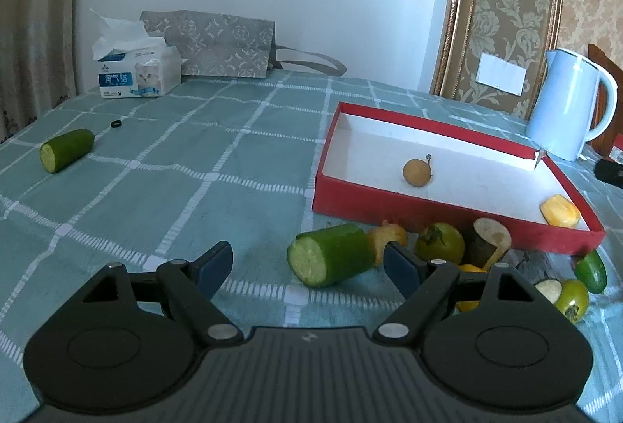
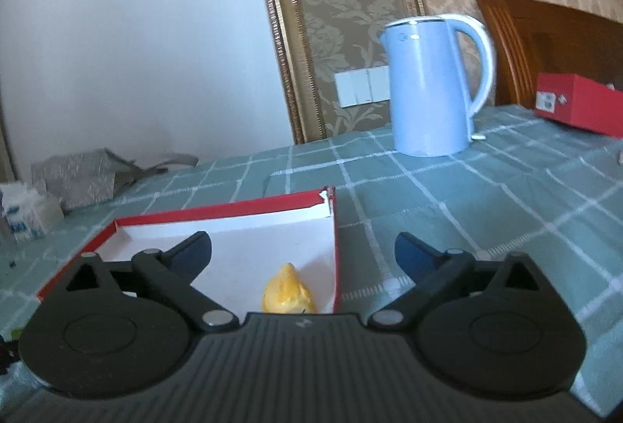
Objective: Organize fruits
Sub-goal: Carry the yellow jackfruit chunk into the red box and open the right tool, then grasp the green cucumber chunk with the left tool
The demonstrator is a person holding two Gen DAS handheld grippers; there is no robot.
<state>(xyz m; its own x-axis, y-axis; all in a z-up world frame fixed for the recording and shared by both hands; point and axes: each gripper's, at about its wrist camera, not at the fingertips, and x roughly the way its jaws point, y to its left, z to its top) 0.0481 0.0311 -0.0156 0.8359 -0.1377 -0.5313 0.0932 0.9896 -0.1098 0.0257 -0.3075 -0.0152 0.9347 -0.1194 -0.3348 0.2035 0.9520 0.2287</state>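
The right claw (image 2: 303, 255) stands wide and empty above the yellow piece (image 2: 288, 292), which lies in the near corner of the red tray (image 2: 218, 210), close to its low wall; a careless pull back could knock it out. The left claw (image 1: 307, 261) is also wide, empty, near the cucumber stub (image 1: 331, 259) on the counter (image 1: 175, 170). This stub is round and smooth, so it may roll when pinched. The tray looks like thin card, easy to push on the soft checked cloth.

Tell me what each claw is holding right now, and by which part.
Nothing is held. The left claw stands open near a cucumber piece without touching it. The right claw stands open above the yellow fruit lying in the red tray.
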